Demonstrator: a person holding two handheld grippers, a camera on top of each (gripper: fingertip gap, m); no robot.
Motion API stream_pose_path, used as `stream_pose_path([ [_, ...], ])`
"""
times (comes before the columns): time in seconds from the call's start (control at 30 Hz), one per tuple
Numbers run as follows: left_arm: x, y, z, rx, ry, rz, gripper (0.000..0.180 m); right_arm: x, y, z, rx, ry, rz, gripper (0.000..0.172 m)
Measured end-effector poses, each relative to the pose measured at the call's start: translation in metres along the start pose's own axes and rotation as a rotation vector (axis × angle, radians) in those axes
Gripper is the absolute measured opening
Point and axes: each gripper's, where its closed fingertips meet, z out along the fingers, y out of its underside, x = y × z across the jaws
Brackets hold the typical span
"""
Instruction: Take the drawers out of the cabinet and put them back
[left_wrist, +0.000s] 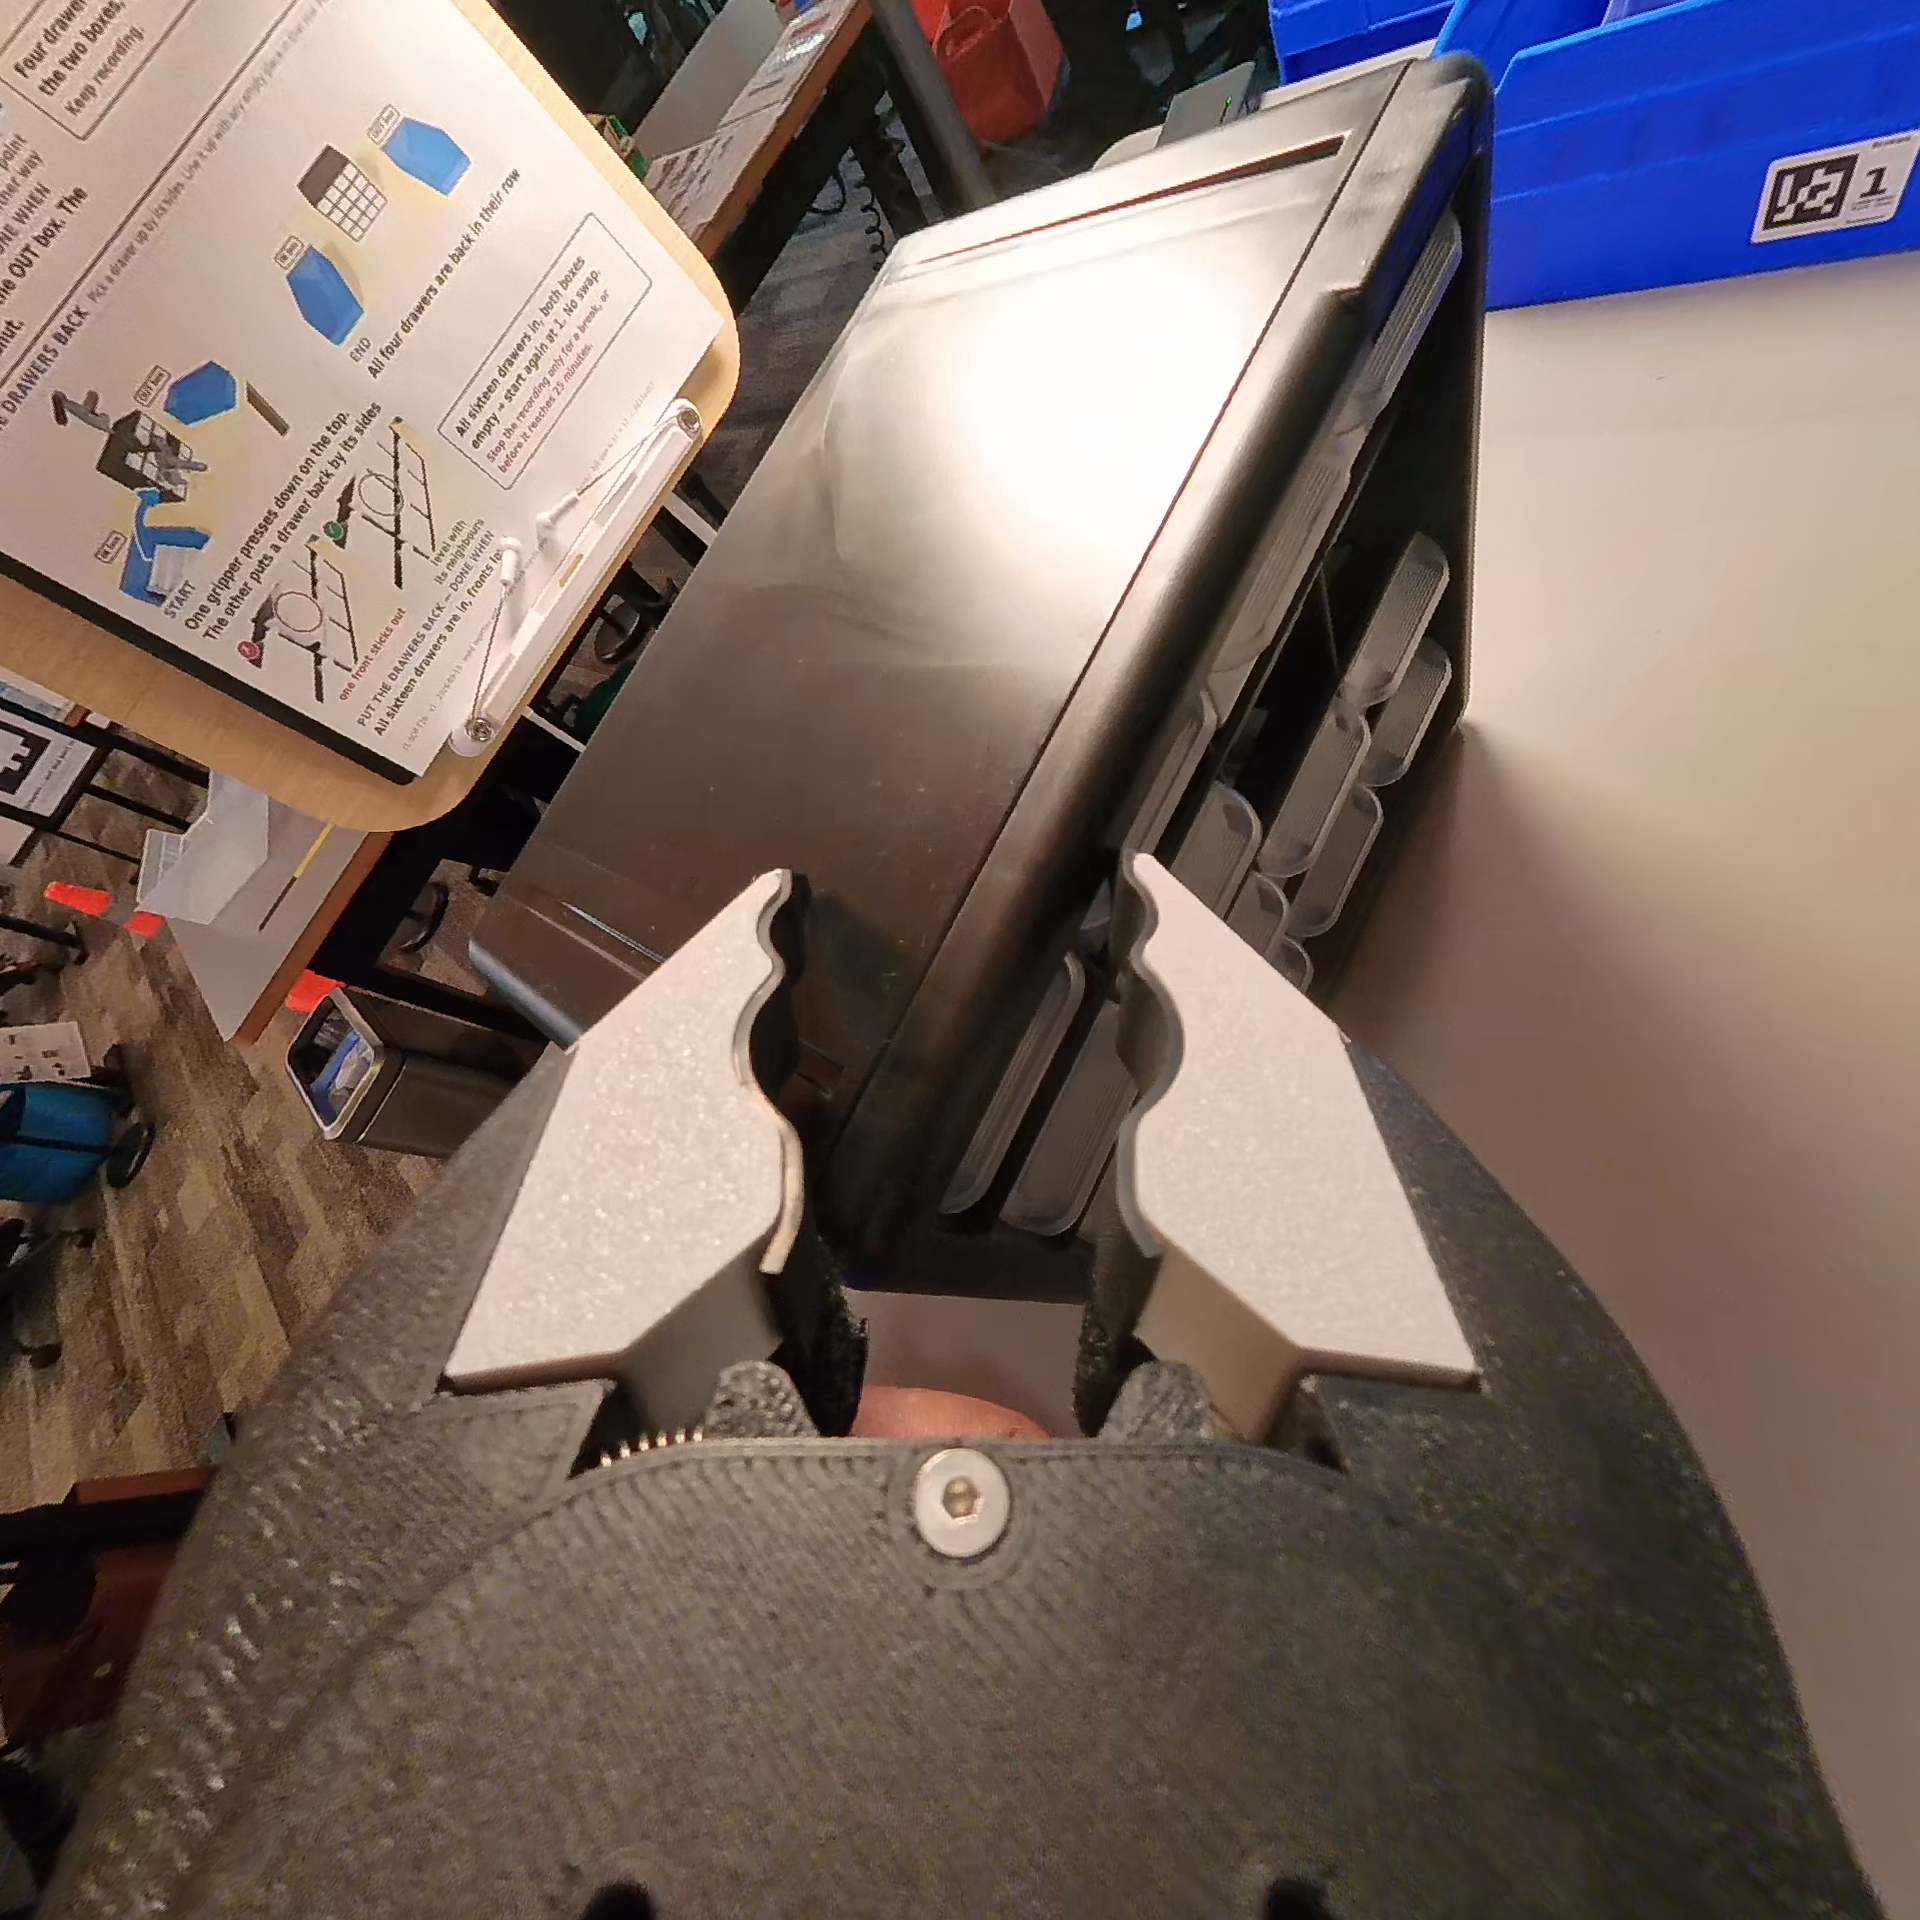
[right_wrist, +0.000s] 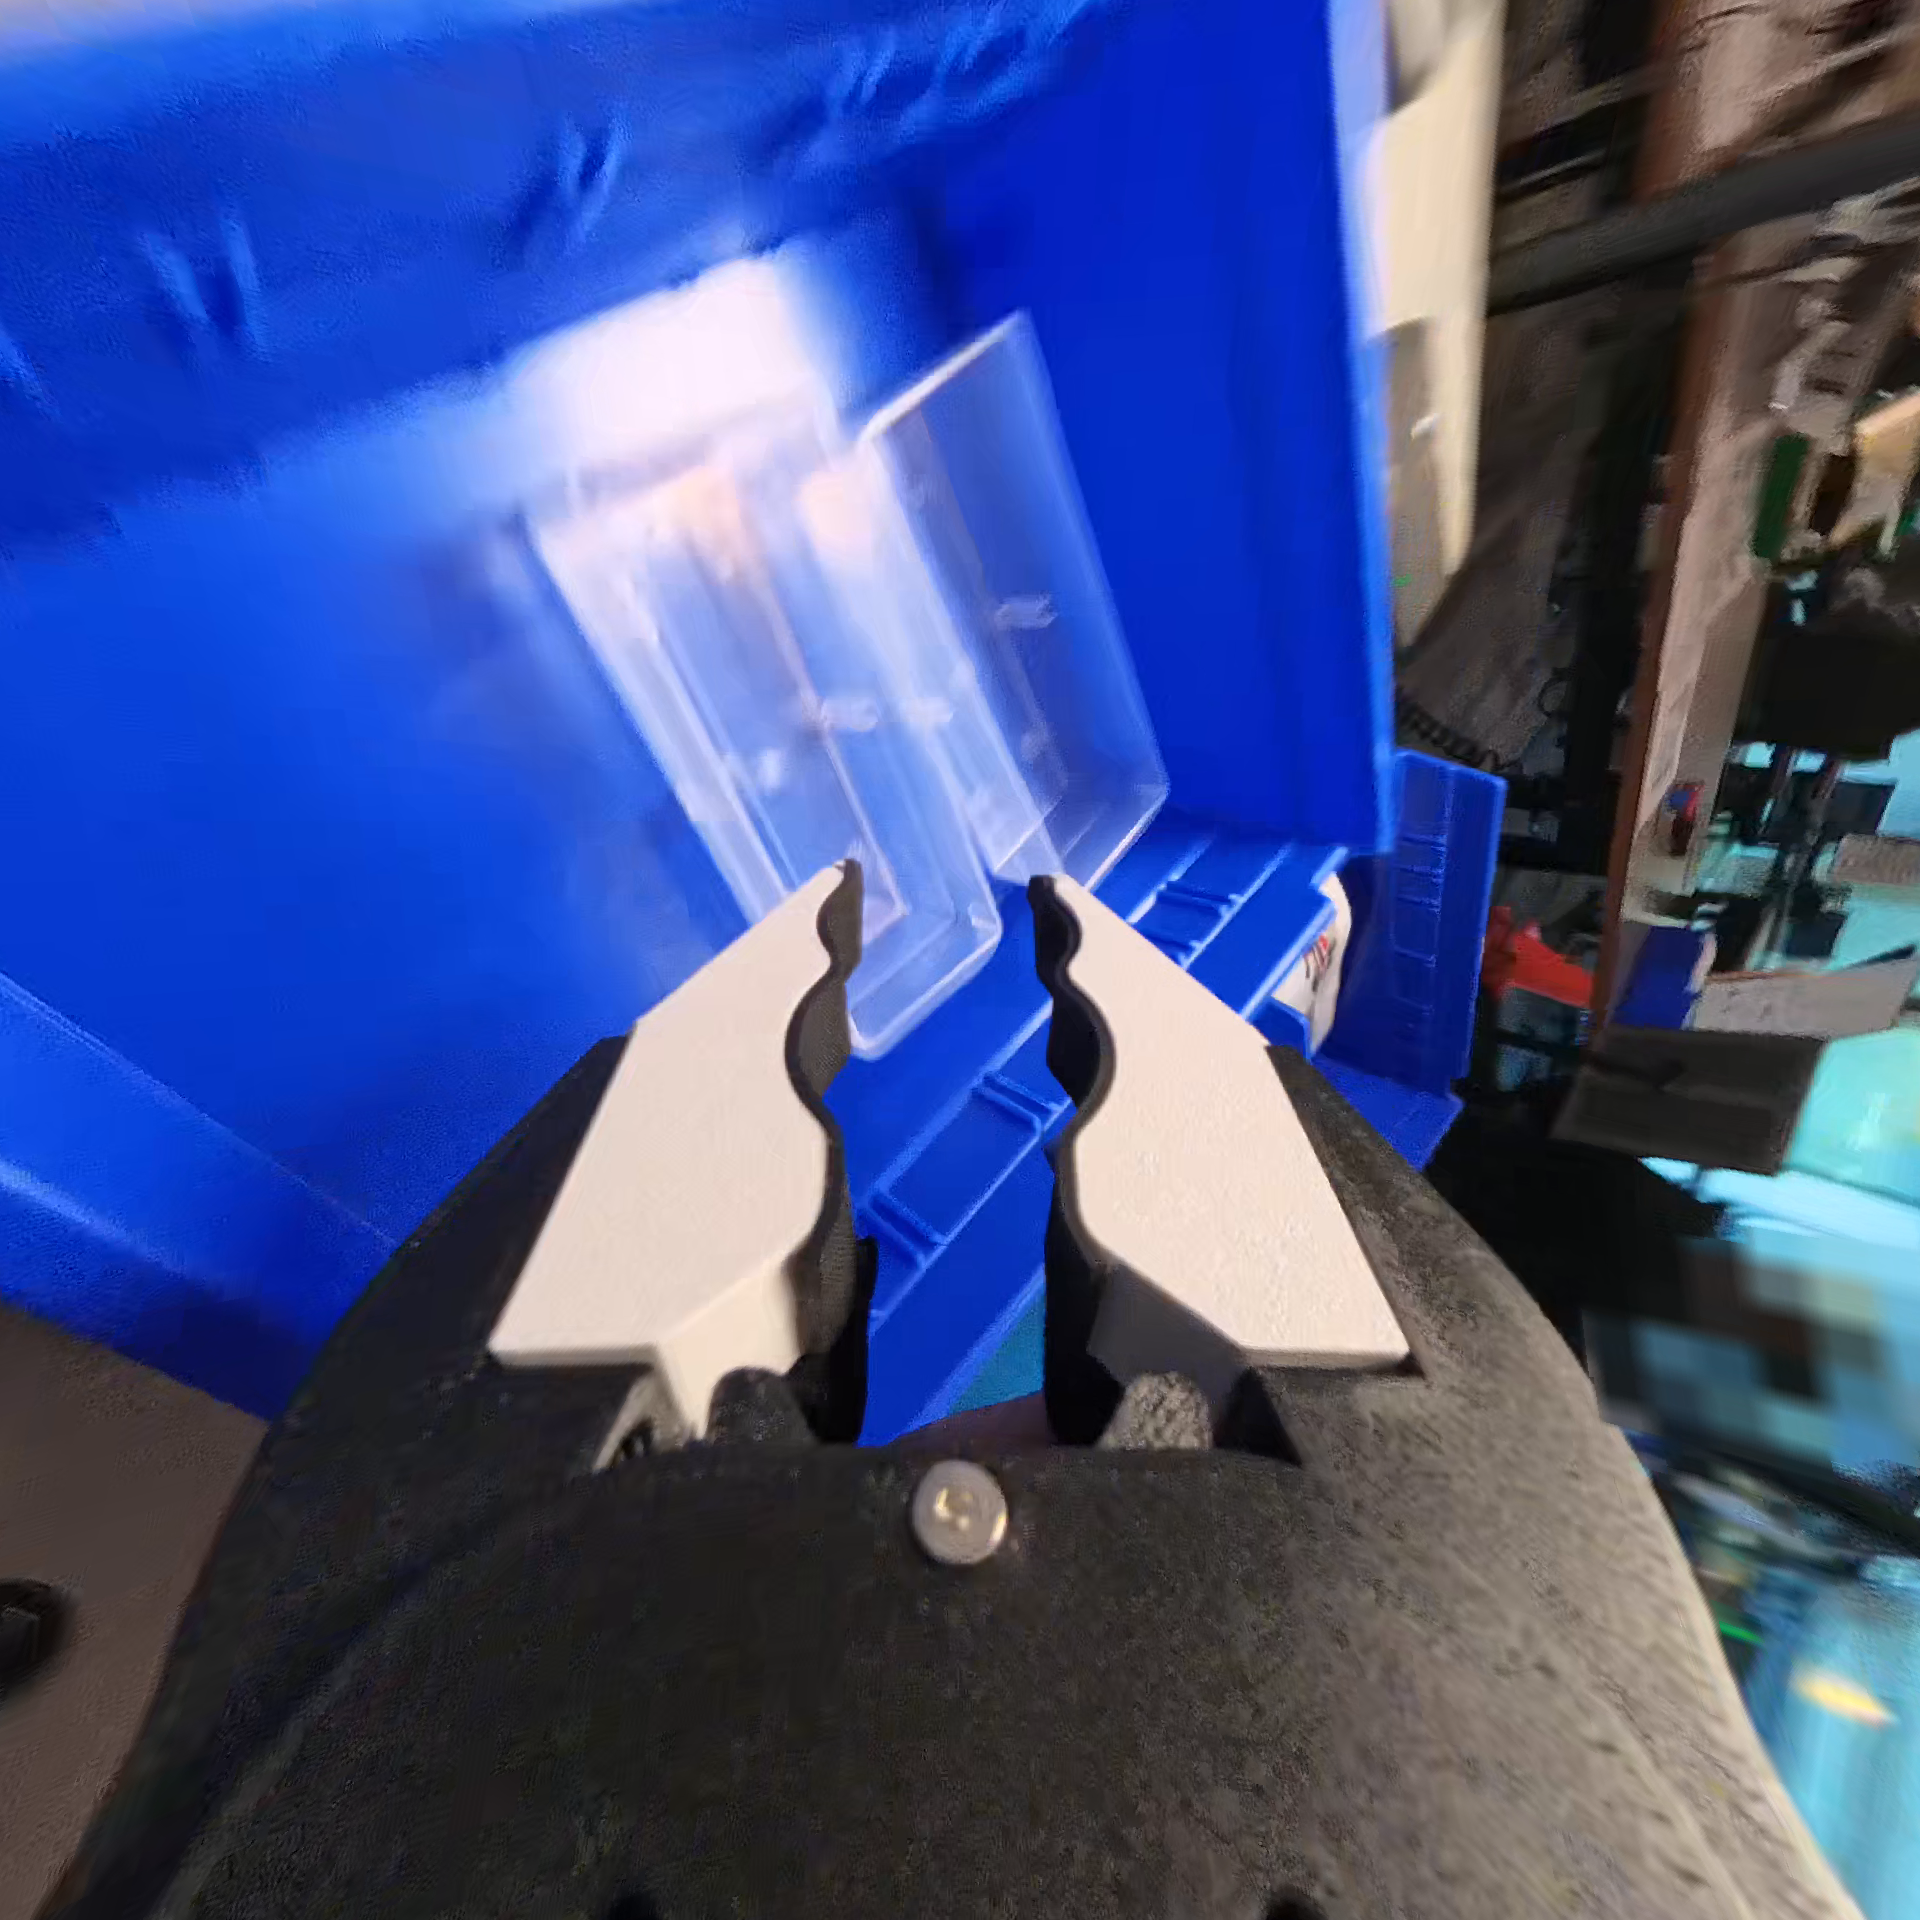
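Two grippers, drawer cabinet, blue bin holding clear drawers.
Left gripper (left_wrist: 956, 904) is hovering with fingers apart over the near front edge of the black cabinet (left_wrist: 935, 582), gripping nothing; grey drawers (left_wrist: 1309, 790) are sitting in it to the right. Right gripper (right_wrist: 945, 883) is standing apart and bare; just beyond, clear drawers (right_wrist: 831, 665) are lying inside the blue bin (right_wrist: 1195, 416).

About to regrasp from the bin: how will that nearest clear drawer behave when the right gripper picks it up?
The clear drawer looks like thin, hard transparent plastic, so probably light and stiff. Its glossy walls may slip between the pads. It leans on other drawers in the blue bin, so it may shift or tip when nudged.
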Motion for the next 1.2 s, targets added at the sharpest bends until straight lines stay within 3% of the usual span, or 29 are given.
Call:
stream_pose_path([
  [0.17,0.000,0.000,0.000,0.001,0.001,-0.002,0.059,-0.001,-0.073,-0.070,0.340,0.066,0.329,0.035],
  [0.3,0.000,0.000,0.000,0.004,0.002,-0.006,0.060,-0.044,-0.166,-0.105,0.659,-0.052,0.512,0.033],
  [0.5,-0.001,0.001,0.000,0.008,0.005,-0.012,0.060,-0.121,-0.322,-0.101,1.000,-0.373,0.732,0.032],
  [0.67,-0.001,0.001,-0.001,0.011,0.010,-0.015,0.060,-0.134,-0.423,-0.072,1.109,-0.603,1.078,0.032],
  [0.87,-0.001,0.001,-0.001,0.021,0.023,-0.021,0.060,-0.119,-0.468,-0.039,1.155,-0.756,1.458,0.034],
  [1.03,-0.002,0.002,-0.001,0.029,0.032,-0.029,0.061,-0.103,-0.473,-0.041,1.268,-0.743,1.540,0.029],
  [1.2,-0.002,0.002,-0.001,0.028,0.029,-0.032,0.060,-0.103,-0.471,-0.044,1.325,-0.721,1.587,0.006],
])
